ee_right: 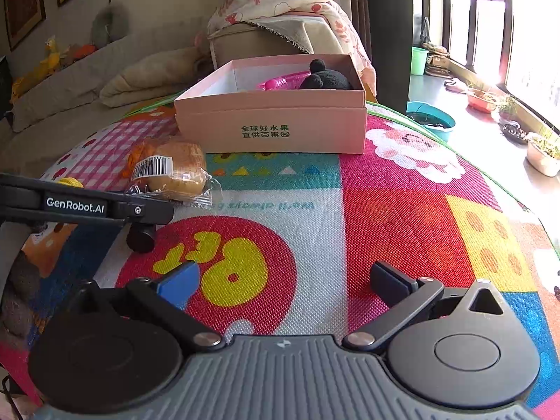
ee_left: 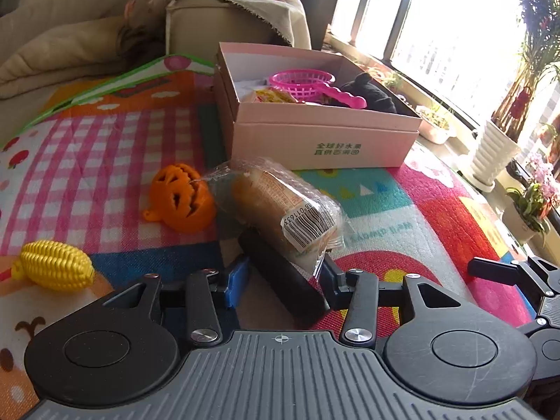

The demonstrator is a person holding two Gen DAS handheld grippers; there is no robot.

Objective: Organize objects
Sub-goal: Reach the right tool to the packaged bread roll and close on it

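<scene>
Fingers of the left gripper [ee_left: 285, 273] grasp a wrapped bread roll [ee_left: 280, 206] above the play mat [ee_left: 402, 203]; right gripper [ee_right: 283, 281] fingers are spread wide, released. Beyond lie a yellow corn toy [ee_left: 54, 264] and orange pumpkin toy [ee_left: 182, 197]. Farther, the pink box [ee_left: 315, 140] holds a pink basket [ee_left: 304, 82] and, apparently, a black plush [ee_left: 371, 96]

Wrapped bread [ee_left: 276, 206] (barcode up) near open pink box [ee_left: 315, 140].

Pink box [ee_right: 280, 119], orange pumpkin [ee_left: 182, 197], yellow corn [ee_left: 56, 264], pink-checked multicoloured mat [ee_right: 385, 210]
</scene>
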